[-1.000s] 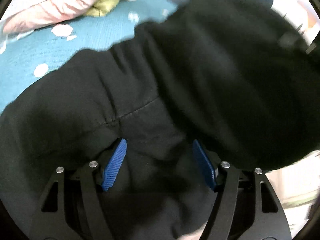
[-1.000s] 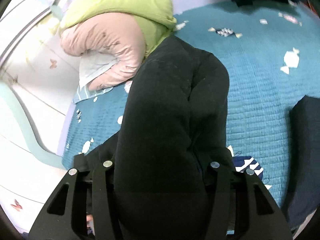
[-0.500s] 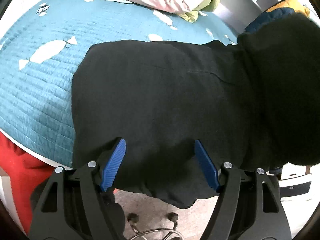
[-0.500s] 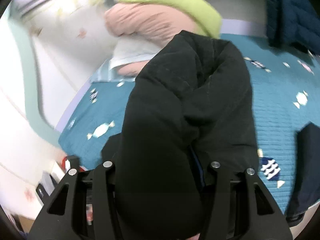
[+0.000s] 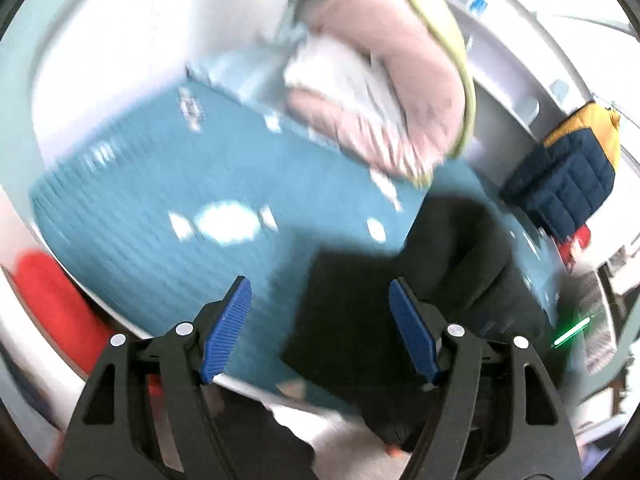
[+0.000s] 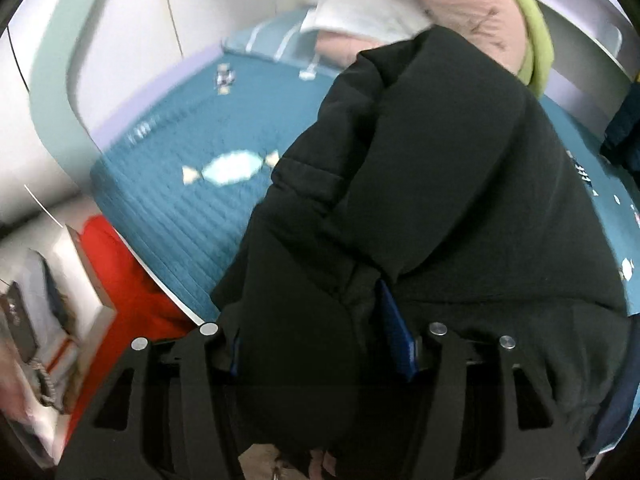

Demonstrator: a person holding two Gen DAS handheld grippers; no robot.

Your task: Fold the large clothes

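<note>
One black garment [image 6: 420,200], bulky; fills centre and right of the right wrist view, a thick fold between the right gripper [image 6: 320,348] pads, jaws opening, contact hard to judge. Left gripper [image 5: 320,328] wide apart, holding nothing; garment lies lower right beyond it on one teal quilt [image 5: 160,216]; one pink-green bundle [image 5: 400,80] upper right, blurred.

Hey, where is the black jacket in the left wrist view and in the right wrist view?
Left wrist: black jacket lies lower right on the teal bedspread, beyond the fingers.
Right wrist: black jacket fills centre and right, bunched between the fingers.
Shared landmark: the white candy print on the bedspread.
</note>
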